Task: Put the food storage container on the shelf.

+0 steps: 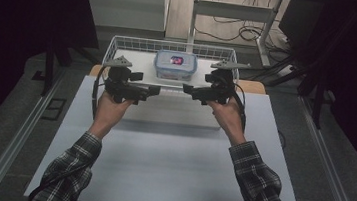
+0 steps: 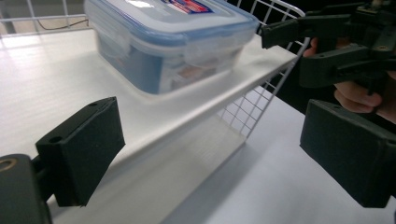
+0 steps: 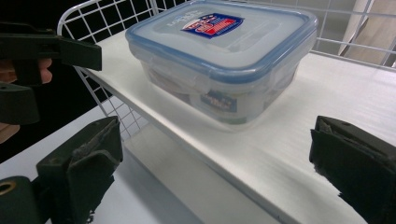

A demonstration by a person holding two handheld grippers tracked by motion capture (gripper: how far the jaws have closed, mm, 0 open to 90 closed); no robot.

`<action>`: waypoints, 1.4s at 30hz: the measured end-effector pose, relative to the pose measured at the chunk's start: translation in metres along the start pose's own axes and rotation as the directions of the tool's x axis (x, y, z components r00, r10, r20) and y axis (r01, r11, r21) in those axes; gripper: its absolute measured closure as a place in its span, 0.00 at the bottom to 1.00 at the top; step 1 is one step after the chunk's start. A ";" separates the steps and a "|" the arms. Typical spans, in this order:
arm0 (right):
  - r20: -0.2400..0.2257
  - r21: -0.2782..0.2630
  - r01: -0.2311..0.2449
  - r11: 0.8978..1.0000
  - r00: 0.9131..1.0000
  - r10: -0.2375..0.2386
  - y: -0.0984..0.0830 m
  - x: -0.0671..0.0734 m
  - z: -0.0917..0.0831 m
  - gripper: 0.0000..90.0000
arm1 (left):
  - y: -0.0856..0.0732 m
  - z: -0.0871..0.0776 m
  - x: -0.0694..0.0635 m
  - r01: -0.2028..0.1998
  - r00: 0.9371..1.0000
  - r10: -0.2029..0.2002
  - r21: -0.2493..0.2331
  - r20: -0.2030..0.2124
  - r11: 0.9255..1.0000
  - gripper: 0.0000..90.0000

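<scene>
A clear food box [image 1: 175,65] with a blue-rimmed lid and a red-and-blue label stands on a white shelf board [image 2: 46,84] inside a white wire basket [image 1: 122,42]. My left gripper [image 1: 151,91] hangs in front of the shelf's left part and points right. My right gripper [image 1: 189,90] faces it from the right, just below the box. Both are open with nothing between their pads. In the left gripper view the box [image 2: 173,37] lies ahead of the wide jaws [image 2: 215,158], with the right gripper [image 2: 336,46] at the upper right. In the right gripper view the box [image 3: 219,56] sits beyond the jaws [image 3: 215,163].
The basket stands at the far edge of a white table [image 1: 169,165]. A lower white board [image 1: 165,114] lies under the shelf's front edge. Behind the table are a desk frame [image 1: 231,10] and floor cables. Dark curtains close off both sides.
</scene>
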State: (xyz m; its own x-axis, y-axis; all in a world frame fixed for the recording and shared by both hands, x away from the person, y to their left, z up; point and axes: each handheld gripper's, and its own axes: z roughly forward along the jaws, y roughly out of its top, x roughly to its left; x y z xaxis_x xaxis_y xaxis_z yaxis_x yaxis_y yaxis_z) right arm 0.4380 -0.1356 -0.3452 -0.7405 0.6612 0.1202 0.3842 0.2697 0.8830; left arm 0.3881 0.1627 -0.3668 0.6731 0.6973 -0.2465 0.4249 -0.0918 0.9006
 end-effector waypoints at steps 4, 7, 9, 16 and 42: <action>-0.002 -0.008 0.012 1.000 1.000 -0.012 -0.005 0.003 -0.003 0.02 | -0.005 -0.005 -0.007 -0.027 1.000 0.027 -0.001 0.001 1.000 0.05; -0.008 -0.015 0.018 1.000 1.000 -0.018 -0.008 0.006 -0.008 0.02 | -0.010 -0.008 -0.011 -0.046 0.999 0.046 -0.004 -0.003 0.999 0.04; -0.008 -0.018 0.029 0.999 1.000 -0.030 -0.011 0.008 -0.010 0.02 | -0.013 -0.010 -0.013 -0.061 0.998 0.061 -0.007 -0.005 0.998 0.04; -0.036 -0.020 0.041 0.999 0.998 -0.042 -0.024 0.015 -0.016 0.02 | -0.029 -0.012 -0.021 -0.097 0.995 0.097 0.001 -0.011 0.995 0.02; -0.058 0.029 0.113 0.993 0.992 -0.111 -0.086 0.032 0.005 0.01 | -0.099 -0.002 -0.016 -0.136 0.991 0.136 0.068 0.007 0.988 0.02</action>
State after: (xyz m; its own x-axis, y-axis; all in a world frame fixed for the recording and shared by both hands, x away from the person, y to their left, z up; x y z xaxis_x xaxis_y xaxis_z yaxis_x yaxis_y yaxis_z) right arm 0.3840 -0.1345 -0.4193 -0.8093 0.5855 0.0474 0.3140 0.3631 0.8772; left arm 0.3342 0.1618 -0.4510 0.7290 0.6732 -0.1241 0.3691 -0.2338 0.8995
